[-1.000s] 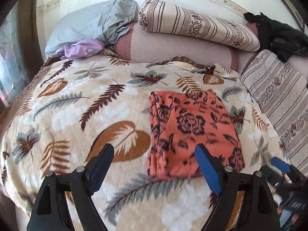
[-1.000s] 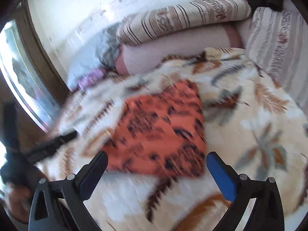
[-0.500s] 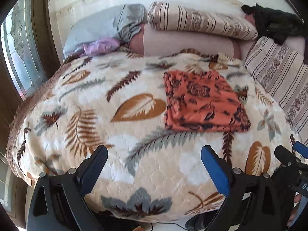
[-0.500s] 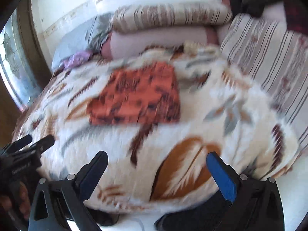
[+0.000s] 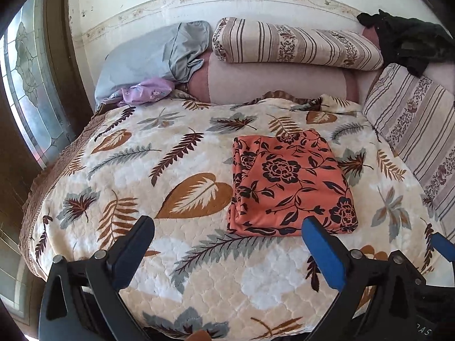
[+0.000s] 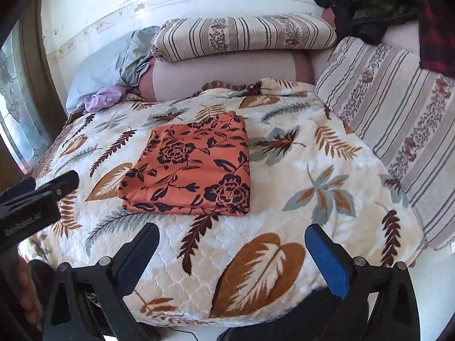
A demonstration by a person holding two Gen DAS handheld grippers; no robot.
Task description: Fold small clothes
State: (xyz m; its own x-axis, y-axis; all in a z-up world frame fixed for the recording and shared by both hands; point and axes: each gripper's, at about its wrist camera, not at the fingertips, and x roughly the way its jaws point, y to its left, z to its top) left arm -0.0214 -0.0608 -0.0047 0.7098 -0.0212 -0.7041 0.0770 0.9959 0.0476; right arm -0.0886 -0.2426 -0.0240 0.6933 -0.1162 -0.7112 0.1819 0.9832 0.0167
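While edges crop both hand-held grippers, orange cloth lies folded.

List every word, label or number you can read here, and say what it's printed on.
"GenRobot.AI": white print on the side of the left gripper, seen from the right wrist; small, so the spelling is a best reading.
"DAS": partial white letters on the black gripper body at the left wrist view's lower right; cut off.
No other text.

Folded garment lies on the bedspread, toward its right half. Behind the bedspread runs a bolster, a striped pillow on it; another striped cushion lies right of the bedspread.
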